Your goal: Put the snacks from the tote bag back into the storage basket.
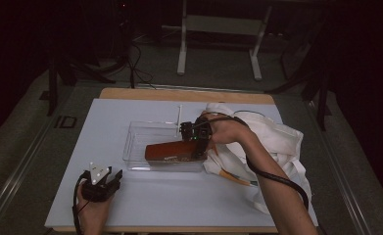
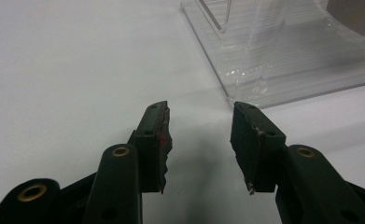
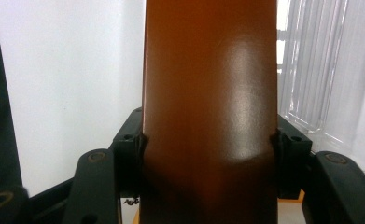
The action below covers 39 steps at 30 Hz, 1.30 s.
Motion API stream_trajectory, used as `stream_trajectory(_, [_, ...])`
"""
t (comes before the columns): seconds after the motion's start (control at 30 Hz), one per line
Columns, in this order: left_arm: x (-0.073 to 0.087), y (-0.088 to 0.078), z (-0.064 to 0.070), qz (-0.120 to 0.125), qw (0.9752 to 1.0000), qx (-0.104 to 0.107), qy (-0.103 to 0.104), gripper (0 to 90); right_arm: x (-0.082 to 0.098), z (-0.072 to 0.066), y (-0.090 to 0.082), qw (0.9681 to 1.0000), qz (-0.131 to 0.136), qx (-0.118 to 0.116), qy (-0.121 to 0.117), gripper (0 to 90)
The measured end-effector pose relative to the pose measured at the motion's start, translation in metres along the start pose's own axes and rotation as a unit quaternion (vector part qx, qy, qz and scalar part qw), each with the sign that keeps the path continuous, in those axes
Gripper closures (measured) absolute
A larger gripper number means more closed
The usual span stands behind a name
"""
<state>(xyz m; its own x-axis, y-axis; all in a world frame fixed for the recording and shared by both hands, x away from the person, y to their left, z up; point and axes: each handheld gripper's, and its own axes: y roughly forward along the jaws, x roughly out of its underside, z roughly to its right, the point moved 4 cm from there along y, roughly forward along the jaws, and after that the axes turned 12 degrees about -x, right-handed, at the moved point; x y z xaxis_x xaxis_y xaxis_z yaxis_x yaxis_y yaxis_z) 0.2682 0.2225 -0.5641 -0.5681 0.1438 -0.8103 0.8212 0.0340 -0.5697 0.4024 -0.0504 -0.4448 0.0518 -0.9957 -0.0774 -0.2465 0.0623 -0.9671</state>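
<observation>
Nearest the high camera, the left gripper is resting low on the white mat, close to the mat's near edge and just short of the tray's near-left corner. Its jaws are standing apart with nothing between them — in the left gripper view bare mat is lying ahead and to the left, while the tray is rising at the right, its corner nearly touching the right fingertip.

Farther in, the right gripper is clamping a brown pouch, both pads pressing into its sides in the right gripper view. That pouch is hanging partly inside the clear tray, lying lengthwise along the near wall, its right end sitting by the tray's right edge.

A white cloth is crowding the mat's right side, touching the tray's right end. Left of the tray, the mat is staying open right out to its edge.
</observation>
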Motion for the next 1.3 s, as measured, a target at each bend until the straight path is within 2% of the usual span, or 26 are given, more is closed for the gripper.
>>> stream_trajectory(1.3, [0.0, 0.0, 0.0, 0.001, 1.0, 0.001, 0.001, 57.4, -0.014, 0.004, 0.009, 1.0, 0.0, -0.006, -0.001, 42.3])
